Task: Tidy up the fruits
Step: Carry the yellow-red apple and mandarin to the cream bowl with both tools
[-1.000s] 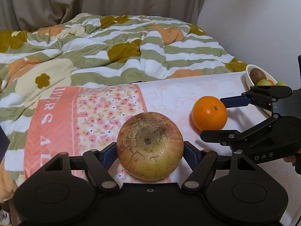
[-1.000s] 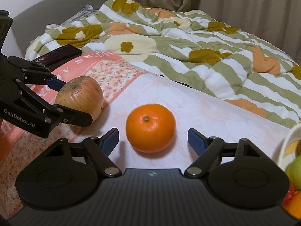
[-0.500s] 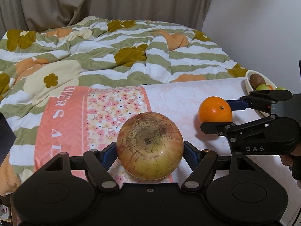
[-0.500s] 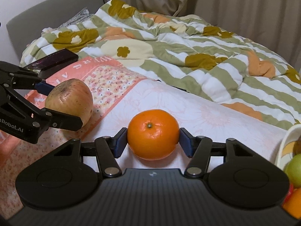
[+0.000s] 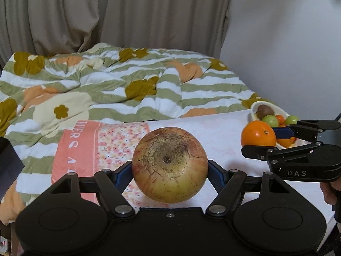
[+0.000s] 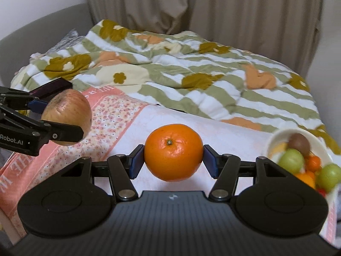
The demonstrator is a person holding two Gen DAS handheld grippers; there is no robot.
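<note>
My left gripper [image 5: 169, 170] is shut on a yellow-red apple [image 5: 169, 165] and holds it above the bed cover. The apple also shows in the right wrist view [image 6: 68, 117], at the left. My right gripper [image 6: 173, 156] is shut on an orange [image 6: 173, 152] and holds it lifted off the cover; the orange also shows at the right of the left wrist view [image 5: 258, 134]. A white fruit bowl [image 6: 277, 138] with green, orange and brown fruits sits at the right, close beside the right gripper; it also shows in the left wrist view [image 5: 254, 108].
A pink flowered cloth [image 5: 85, 140] covers the near part of the bed. A rumpled green-striped quilt [image 5: 127, 85] lies behind it. Curtains [image 5: 127, 17] and a white wall [image 5: 287, 42] stand at the back. A dark object [image 6: 53, 87] lies at the left.
My right gripper closed on the orange and lifted it. Both grippers rose, and the apple and orange are higher above the cover; the bowl is more in view.
</note>
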